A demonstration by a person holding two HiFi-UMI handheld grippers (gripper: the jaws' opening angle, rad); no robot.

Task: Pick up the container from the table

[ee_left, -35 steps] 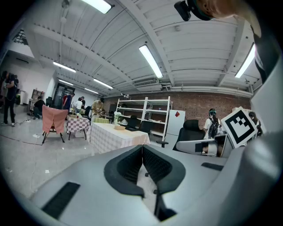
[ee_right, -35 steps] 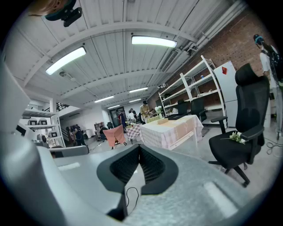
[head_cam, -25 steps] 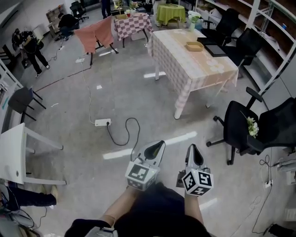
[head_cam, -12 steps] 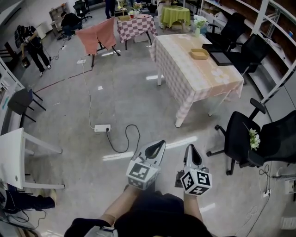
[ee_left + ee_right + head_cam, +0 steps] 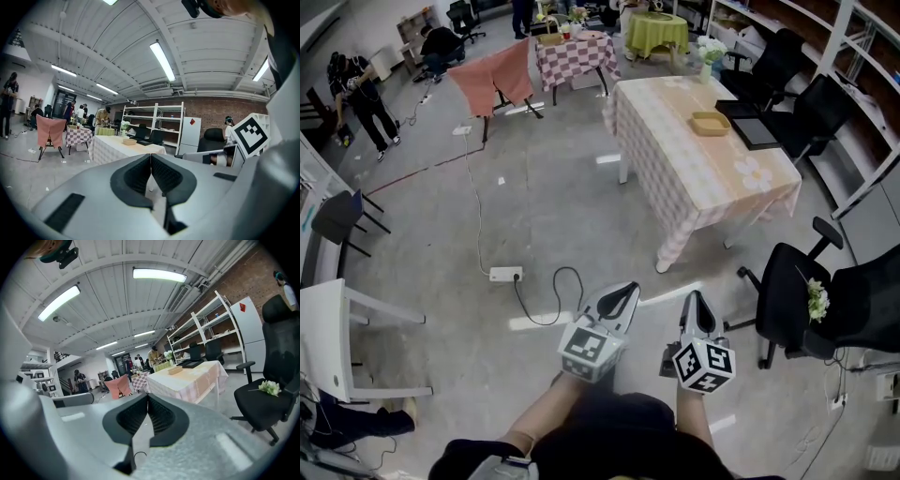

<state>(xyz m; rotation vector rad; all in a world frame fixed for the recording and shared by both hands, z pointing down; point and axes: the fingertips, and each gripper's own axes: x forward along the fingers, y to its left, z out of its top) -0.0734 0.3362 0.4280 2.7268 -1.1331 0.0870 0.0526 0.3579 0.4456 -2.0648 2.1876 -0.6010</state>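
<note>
Table [image 5: 703, 183] w/ tan container [image 5: 711, 123], mid-room.

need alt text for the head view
The left gripper and right gripper, jaws shut and empty, point across a grey floor toward a table in pale checked cloth holding a shallow tan container.

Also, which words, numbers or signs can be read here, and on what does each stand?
No word or number can be read.
The cube of the left gripper: only a black-and-white square pattern.
The cube of the right gripper: the same kind of pattern.
The red sticker on the white cabinet: too small to read.
</note>
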